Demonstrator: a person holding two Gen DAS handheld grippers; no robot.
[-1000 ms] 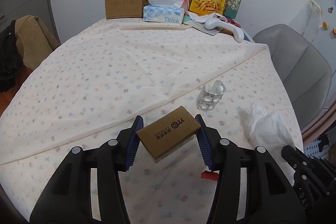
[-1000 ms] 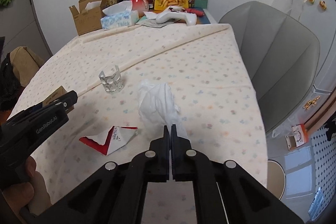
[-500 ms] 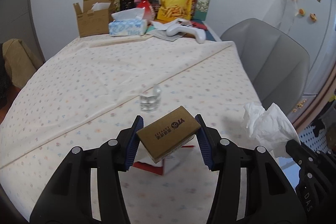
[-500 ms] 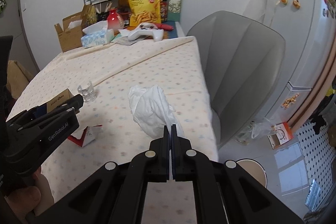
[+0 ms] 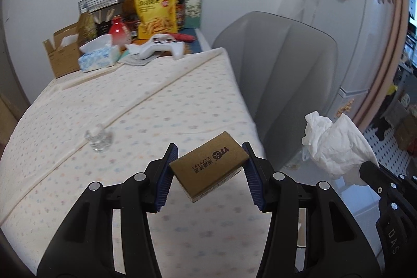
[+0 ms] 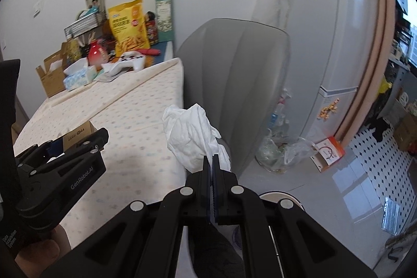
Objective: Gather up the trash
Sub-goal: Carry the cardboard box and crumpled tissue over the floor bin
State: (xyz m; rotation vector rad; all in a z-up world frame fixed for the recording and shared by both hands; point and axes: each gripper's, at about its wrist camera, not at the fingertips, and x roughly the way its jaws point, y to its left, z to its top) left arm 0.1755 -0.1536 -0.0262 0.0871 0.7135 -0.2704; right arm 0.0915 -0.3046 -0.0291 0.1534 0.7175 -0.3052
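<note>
Small brown carton (image 5: 209, 165) marked "EXPRESS" is sitting clamped betw. the left gripper (image 5: 209, 175) pads, hanging above the table (image 5: 146, 106) near its chair-side edge. Right gripper (image 6: 211, 160), just right of the carton, is pinching a crumpled white tissue (image 6: 194, 133), jaws fully together. Left gripper body is showing "GenRobot.AI". Beyond the carton a small glass (image 5: 99, 138) is standing; at the far end, a yellow snack bag (image 5: 155, 8) w/ Chinese print.

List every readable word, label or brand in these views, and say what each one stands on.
"EXPRESS": small cardboard box held in the left gripper, beside a logo and Chinese characters.
"GenRobot.AI": side of the left gripper, right wrist view.
"DAS": body of the right gripper, partly cut off.
Yellow snack bag: Chinese print, too small to read.
Tissue box: lettering blurred.
</note>
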